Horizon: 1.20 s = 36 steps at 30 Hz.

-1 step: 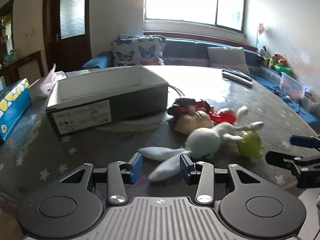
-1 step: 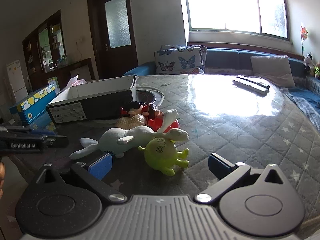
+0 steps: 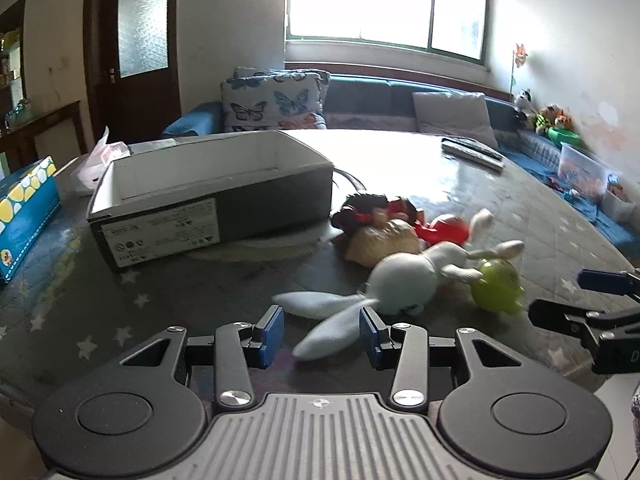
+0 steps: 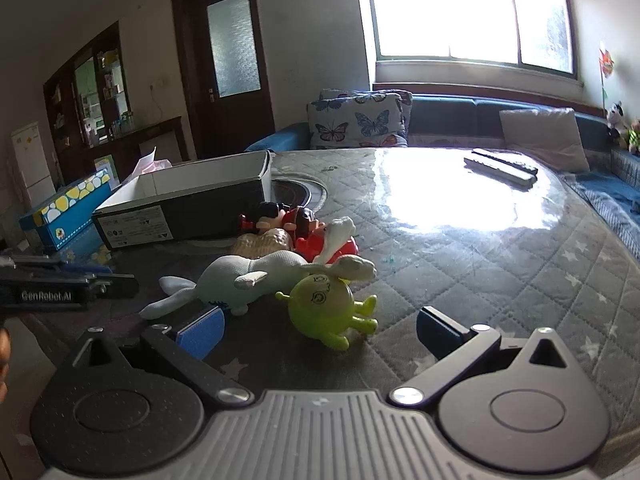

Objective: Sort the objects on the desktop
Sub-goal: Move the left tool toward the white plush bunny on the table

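Note:
A white plush rabbit (image 3: 404,284) (image 4: 248,280) lies on the quilted table, with one long ear between the blue pads of my open left gripper (image 3: 320,334). A round green toy (image 3: 496,286) (image 4: 324,304) rests against the rabbit's legs, just ahead of my wide-open right gripper (image 4: 320,332). Behind them lie a red toy (image 4: 328,246), a tan toy (image 3: 380,240) and a dark-haired doll (image 3: 368,210). An open black shoebox (image 3: 260,208) (image 4: 180,204) with a white, bare inside stands to the left of the pile.
A blue tissue box (image 3: 24,216) (image 4: 64,208) sits at the far left, with a pink bag (image 3: 100,156) behind the shoebox. Two remotes (image 4: 500,166) lie at the far right of the table. A sofa with butterfly cushions (image 4: 356,120) runs behind.

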Each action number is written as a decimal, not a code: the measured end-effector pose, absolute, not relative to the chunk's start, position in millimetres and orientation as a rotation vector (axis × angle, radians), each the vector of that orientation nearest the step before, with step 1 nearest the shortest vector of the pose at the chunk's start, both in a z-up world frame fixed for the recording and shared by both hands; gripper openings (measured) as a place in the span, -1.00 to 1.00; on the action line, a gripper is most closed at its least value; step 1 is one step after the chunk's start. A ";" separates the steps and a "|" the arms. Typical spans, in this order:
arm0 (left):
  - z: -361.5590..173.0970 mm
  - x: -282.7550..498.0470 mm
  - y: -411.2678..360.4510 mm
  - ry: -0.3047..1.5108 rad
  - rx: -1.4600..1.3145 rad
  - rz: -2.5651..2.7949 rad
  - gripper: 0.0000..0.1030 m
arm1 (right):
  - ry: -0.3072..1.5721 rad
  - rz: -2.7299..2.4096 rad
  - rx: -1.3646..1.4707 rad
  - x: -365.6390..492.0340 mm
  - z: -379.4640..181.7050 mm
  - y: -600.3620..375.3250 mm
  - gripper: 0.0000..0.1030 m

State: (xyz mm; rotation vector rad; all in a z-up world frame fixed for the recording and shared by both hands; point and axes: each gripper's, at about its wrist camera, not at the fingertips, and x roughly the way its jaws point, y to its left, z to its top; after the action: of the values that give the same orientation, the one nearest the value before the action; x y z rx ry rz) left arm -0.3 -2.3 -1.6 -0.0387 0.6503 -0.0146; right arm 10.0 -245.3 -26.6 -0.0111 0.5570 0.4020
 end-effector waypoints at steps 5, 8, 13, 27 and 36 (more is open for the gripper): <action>-7.1 -1.1 -10.2 0.677 -0.048 -0.023 -0.13 | 0.563 0.407 -0.021 3.8 -28.5 -242.9 1.00; -10.3 -1.6 -15.0 0.693 -0.054 -0.027 -0.13 | 0.578 0.410 -0.018 -2.0 -30.2 -244.7 1.00; -15.8 -2.5 -22.9 0.719 -0.064 -0.035 -0.13 | 0.610 0.414 -0.008 0.8 -34.0 -246.2 1.00; -25.3 -11.9 -41.6 0.756 -0.075 0.039 -0.13 | 0.631 0.423 -0.033 -2.7 -36.4 -243.6 1.00; -26.7 -20.4 -50.5 0.776 -0.069 0.026 -0.13 | 0.645 0.426 -0.044 -2.9 -38.2 -241.4 1.00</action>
State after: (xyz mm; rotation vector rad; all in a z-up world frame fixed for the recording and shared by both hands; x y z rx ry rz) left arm -20.4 -50.5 -26.7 -0.0689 0.7755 0.0261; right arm -2.9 -241.4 -38.2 -0.0438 0.6450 0.4264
